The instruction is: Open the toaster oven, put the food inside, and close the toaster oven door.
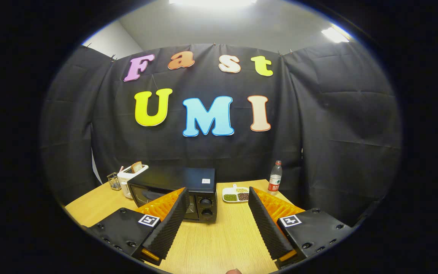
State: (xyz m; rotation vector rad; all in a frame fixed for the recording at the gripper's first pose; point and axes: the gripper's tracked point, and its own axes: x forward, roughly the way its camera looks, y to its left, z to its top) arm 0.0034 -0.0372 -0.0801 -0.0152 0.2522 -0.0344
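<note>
Hand-held gripper (218, 198) I hold spread wide, gripping nothing, above the surface (219, 236); toaster oven (175, 194) closed beyond its fingers; labels unreadable.

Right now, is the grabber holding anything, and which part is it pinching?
Nothing is held. The gripper is open, with only bare wooden table between its fingers. The black toaster oven sits just ahead, untouched, door shut.

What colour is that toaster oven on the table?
Black, seen best in the gripper view: the boxy toaster oven beyond the open gripper.
</note>
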